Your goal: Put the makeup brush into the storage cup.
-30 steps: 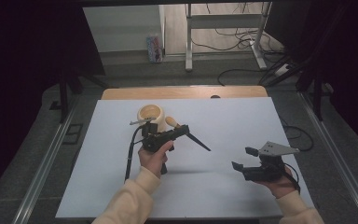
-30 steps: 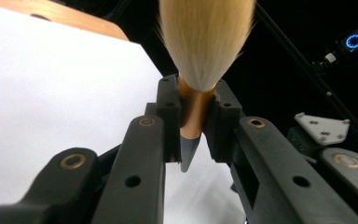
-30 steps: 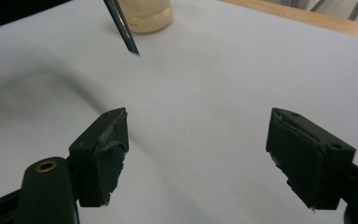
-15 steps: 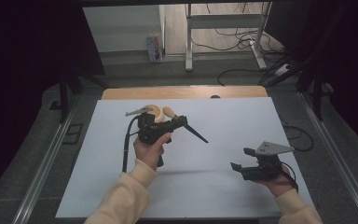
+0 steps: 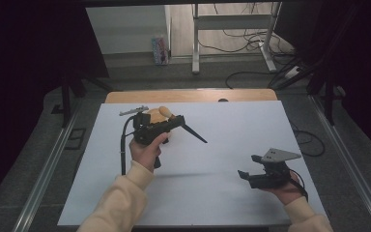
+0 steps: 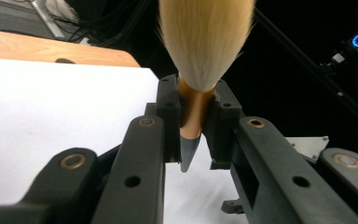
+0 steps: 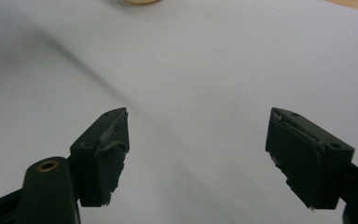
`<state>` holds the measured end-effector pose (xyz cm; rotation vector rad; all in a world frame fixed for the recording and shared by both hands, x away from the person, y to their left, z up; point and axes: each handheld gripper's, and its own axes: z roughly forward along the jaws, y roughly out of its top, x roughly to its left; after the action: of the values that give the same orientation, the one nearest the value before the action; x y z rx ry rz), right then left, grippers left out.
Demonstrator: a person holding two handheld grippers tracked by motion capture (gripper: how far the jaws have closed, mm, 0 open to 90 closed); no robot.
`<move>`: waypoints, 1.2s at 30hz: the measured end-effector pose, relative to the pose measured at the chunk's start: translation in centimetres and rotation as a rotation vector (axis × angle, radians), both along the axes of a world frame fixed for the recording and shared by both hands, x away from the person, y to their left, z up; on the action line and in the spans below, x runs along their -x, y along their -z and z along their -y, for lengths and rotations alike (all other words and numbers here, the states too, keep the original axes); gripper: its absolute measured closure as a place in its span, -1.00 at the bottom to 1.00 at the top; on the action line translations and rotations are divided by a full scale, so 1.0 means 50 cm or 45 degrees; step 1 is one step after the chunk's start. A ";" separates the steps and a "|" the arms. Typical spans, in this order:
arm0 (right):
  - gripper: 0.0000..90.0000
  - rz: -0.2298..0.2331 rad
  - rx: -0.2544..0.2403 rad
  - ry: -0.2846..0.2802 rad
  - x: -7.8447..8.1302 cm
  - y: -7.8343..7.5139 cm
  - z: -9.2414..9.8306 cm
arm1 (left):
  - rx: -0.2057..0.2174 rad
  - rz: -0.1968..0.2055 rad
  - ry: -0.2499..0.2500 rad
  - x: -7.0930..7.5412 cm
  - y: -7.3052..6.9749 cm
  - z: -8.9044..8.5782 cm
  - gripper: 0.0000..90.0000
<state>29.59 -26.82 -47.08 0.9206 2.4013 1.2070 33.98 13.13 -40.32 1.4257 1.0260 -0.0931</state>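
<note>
My left gripper [image 5: 173, 122] hangs above the far left part of the white sheet [image 5: 232, 130], shut on a brush. In the left gripper view the pads [image 6: 168, 100] clamp the copper ferrule of the brush [image 6: 192, 109], with tan bristles above and a dark pointed handle below. From above, the dark handle [image 5: 195, 134] points right and the bristle tip [image 5: 165, 111] points away. A cream bowl [image 5: 149, 116] sits mostly hidden behind that gripper; its rim [image 7: 135, 1] peeks in at the top of the right gripper view. My right gripper [image 5: 248, 166] rests low at the near right, open and with nothing between its fingers [image 7: 103, 151].
The white sheet covers a wooden table whose far edge [image 5: 188, 95] shows beyond it. Metal rails [image 5: 48, 164] run along both sides. Cables and a stand's legs [image 5: 232, 36] lie on the floor behind. A cable [image 5: 122, 150] trails from the left gripper.
My left hand has lifted the brush and carried it farther away, so the gripper now covers most of the cream bowl. The right gripper has stayed in place.
</note>
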 end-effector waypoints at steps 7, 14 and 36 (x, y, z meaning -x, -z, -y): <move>-0.50 -0.010 0.011 -0.013 -0.001 0.003 -0.001 | -0.024 0.005 -0.034 -0.002 -0.008 -0.024 0.75; -0.50 -0.009 0.031 -0.027 -0.002 0.005 -0.005 | -0.066 0.026 -0.052 -0.005 -0.030 -0.047 0.75; -0.69 -0.020 0.027 0.039 -0.006 0.005 0.002 | -0.082 0.031 -0.108 -0.018 -0.053 -0.084 0.75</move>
<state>29.90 -26.91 -47.34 0.9606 2.3983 1.1651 34.87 17.32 -37.65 1.4357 1.0761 0.0194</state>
